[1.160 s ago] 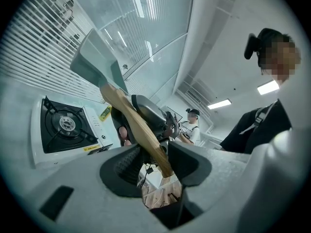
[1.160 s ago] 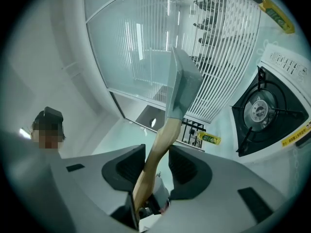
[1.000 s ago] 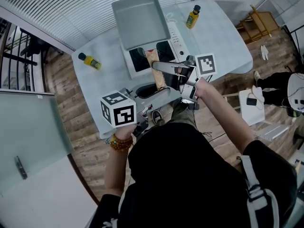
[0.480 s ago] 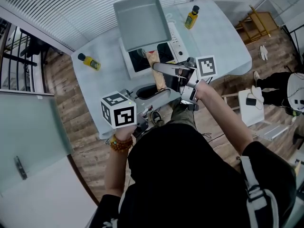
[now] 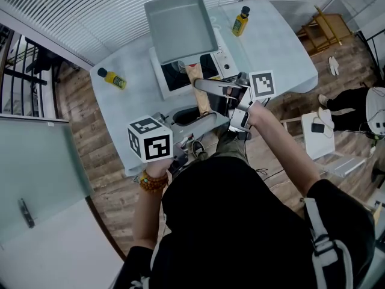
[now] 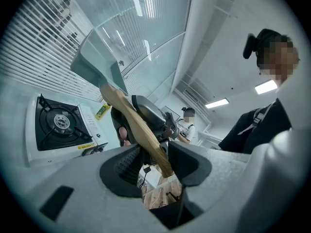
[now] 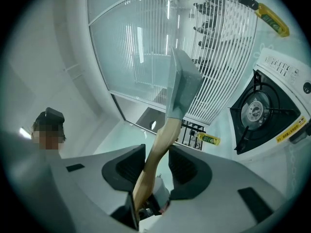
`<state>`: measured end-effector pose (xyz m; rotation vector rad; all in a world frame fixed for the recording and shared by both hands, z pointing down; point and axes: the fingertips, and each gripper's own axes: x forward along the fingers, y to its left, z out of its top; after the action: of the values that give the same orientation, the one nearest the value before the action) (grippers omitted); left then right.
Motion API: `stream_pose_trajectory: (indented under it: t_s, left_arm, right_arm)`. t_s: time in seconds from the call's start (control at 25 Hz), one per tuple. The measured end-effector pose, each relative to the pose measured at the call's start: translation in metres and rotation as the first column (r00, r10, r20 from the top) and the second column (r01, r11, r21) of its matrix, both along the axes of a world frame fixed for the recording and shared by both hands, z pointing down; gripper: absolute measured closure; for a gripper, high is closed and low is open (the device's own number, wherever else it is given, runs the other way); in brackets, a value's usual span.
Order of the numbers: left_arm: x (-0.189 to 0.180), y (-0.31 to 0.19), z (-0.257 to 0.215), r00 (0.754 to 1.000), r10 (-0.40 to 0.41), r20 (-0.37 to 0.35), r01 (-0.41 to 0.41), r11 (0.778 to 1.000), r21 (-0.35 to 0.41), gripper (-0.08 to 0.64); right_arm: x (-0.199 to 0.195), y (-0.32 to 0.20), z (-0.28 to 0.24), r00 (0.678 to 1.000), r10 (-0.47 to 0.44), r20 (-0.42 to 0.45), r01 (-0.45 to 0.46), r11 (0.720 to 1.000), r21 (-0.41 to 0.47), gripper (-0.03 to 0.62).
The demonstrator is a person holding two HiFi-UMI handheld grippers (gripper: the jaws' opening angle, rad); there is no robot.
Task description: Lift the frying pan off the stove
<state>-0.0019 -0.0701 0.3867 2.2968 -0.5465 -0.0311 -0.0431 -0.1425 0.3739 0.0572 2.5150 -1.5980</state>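
A square grey frying pan [image 5: 180, 26] with a wooden handle [image 5: 195, 77] hangs tilted in the air above the white gas stove [image 5: 224, 62]. Both grippers hold the handle. My left gripper [image 5: 201, 120] is shut on its lower end, and in the left gripper view the handle [image 6: 138, 130] runs between the jaws up to the pan [image 6: 97, 62]. My right gripper [image 5: 213, 89] is shut on the handle higher up. In the right gripper view the handle [image 7: 155, 154] rises between the pads to the pan [image 7: 182, 81]. The stove's burner [image 7: 255, 109] sits bare off to the right.
Two yellow bottles [image 5: 112, 78] [image 5: 242, 20] stand on the pale table [image 5: 277, 47], left and far right of the stove. A wooden stool [image 5: 328, 26] and a seated person [image 5: 355, 104] are on the floor to the right. Another person [image 6: 187, 123] stands in the background.
The pan has drifted slightly to the right and away over the stove. Both grippers keep their hold on the handle.
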Motion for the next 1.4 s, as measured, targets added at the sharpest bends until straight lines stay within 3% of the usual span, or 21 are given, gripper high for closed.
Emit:
stream_pose_trajectory:
  t_s: [1.4]
  left_arm:
    - [0.0064,0.0001,-0.0041,1.000,0.002,0.011,-0.003,1.000,0.011,0.388]
  right_arm:
    - [0.0067,-0.0003,-0.0045,1.000,0.003,0.024,-0.003,1.000,-0.025,0.462]
